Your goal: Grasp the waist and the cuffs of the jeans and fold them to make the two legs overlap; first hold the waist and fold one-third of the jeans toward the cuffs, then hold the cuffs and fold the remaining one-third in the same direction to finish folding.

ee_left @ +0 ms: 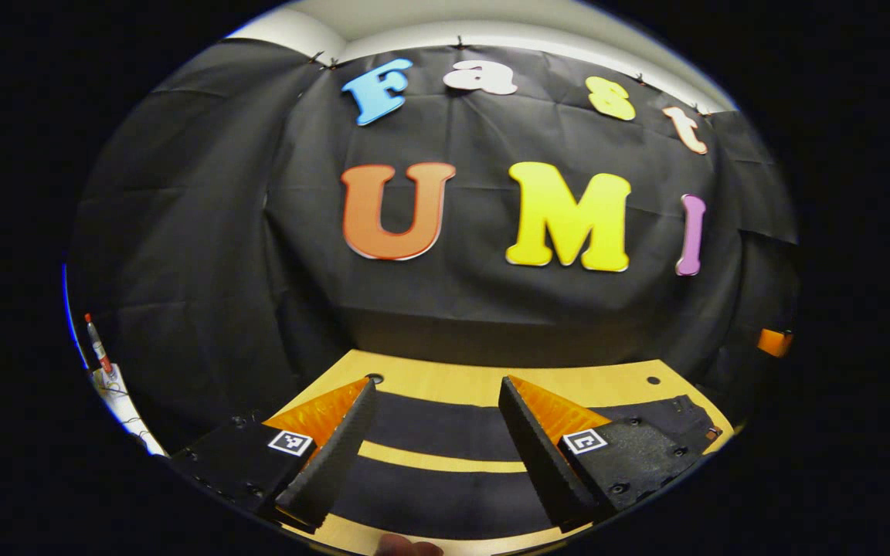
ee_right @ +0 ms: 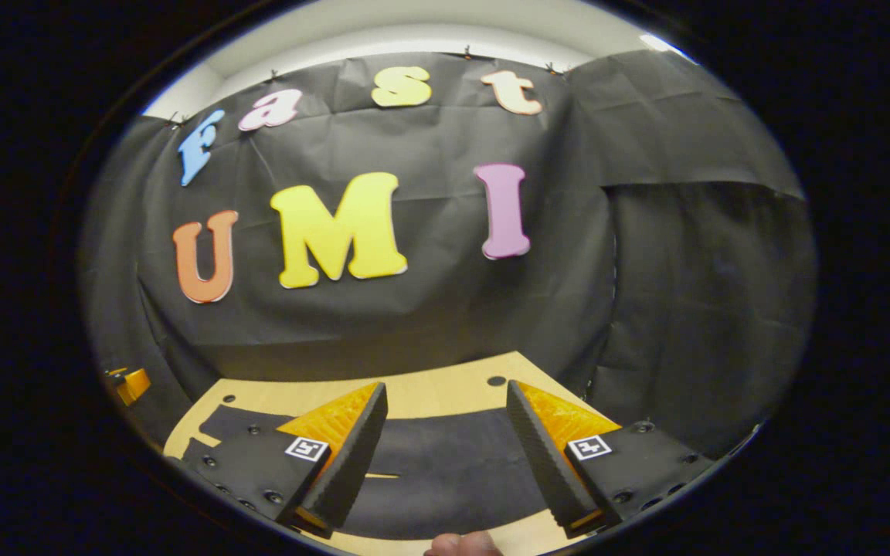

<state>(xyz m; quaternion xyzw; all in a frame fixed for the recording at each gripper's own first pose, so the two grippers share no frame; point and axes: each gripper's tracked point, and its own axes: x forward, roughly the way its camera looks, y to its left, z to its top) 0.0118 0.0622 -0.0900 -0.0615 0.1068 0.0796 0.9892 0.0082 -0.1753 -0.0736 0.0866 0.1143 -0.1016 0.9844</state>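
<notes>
Dark jeans [ee_left: 437,428] lie flat on a light wooden table [ee_left: 484,382], their two legs apart with a strip of table between them. In the right gripper view the jeans [ee_right: 445,463] broaden toward the waist side. My left gripper [ee_left: 437,394] hovers above the legs, open, nothing between its fingers. My right gripper [ee_right: 445,394] hangs open over the wider part of the jeans, also holding nothing. A fingertip [ee_right: 460,544] shows at the bottom edge.
The black cloth wall stands close behind the table's far edge. Small holes [ee_left: 374,378] dot the tabletop. An orange object [ee_left: 774,342] sits at the far right, and a red-capped marker [ee_left: 97,344] stands at the far left.
</notes>
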